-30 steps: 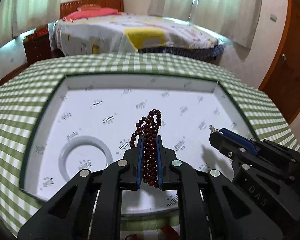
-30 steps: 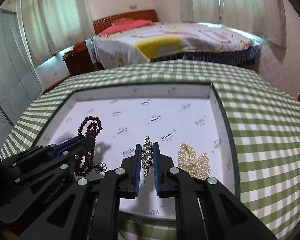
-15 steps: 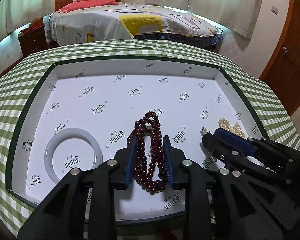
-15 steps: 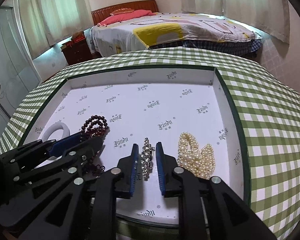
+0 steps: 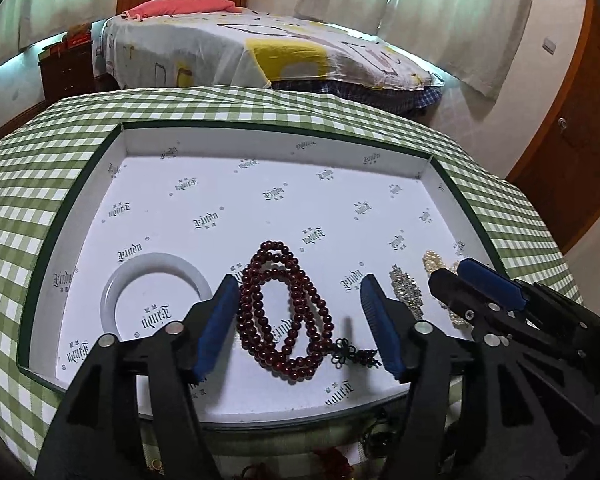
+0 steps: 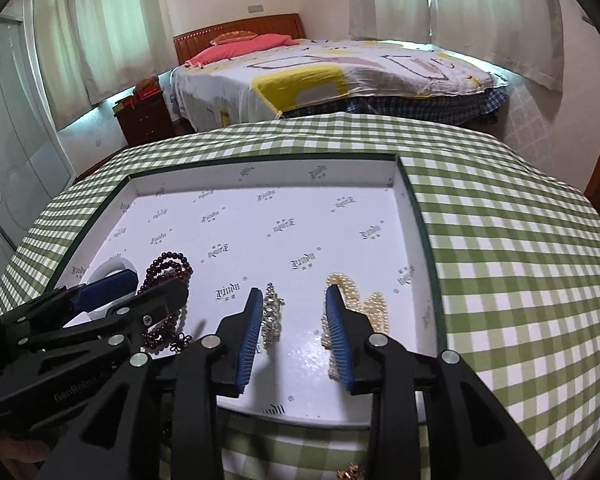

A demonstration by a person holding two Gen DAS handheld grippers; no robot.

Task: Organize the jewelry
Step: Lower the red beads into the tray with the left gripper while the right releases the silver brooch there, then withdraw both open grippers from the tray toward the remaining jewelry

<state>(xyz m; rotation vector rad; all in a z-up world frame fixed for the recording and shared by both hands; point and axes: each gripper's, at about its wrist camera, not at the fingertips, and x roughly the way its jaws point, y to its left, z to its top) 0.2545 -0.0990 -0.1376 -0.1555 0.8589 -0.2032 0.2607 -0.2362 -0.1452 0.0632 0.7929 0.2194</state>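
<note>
A shallow white box lid (image 5: pixel 268 148) (image 6: pixel 404 200) lies on the green checked table. Inside it a dark red bead necklace (image 5: pixel 284 312) (image 6: pixel 168 268) lies flat between the opening jaws of my left gripper (image 5: pixel 300 304); the pads stand clear of the beads. My right gripper (image 6: pixel 294 312) is opening too. A sparkly rhinestone piece (image 6: pixel 271 316) (image 5: pixel 406 290) lies on the lid floor just beside its left pad, released. A pearl strand (image 6: pixel 364 308) (image 5: pixel 434 262) lies past its right pad. A white bangle (image 5: pixel 156 292) (image 6: pixel 106 270) rests at the left.
The checked tablecloth (image 6: pixel 520 260) surrounds the lid. More jewelry shows at the table's near edge, below the lid (image 5: pixel 332 460). Behind the table stand a bed (image 5: pixel 260 52) and a dark wooden nightstand (image 6: pixel 144 120); a wooden door (image 5: pixel 572 128) is at the right.
Both grippers went from shut on their pieces to open. The red beads and the rhinestone piece now lie on the lid floor. Both cameras sit slightly lower and closer.
</note>
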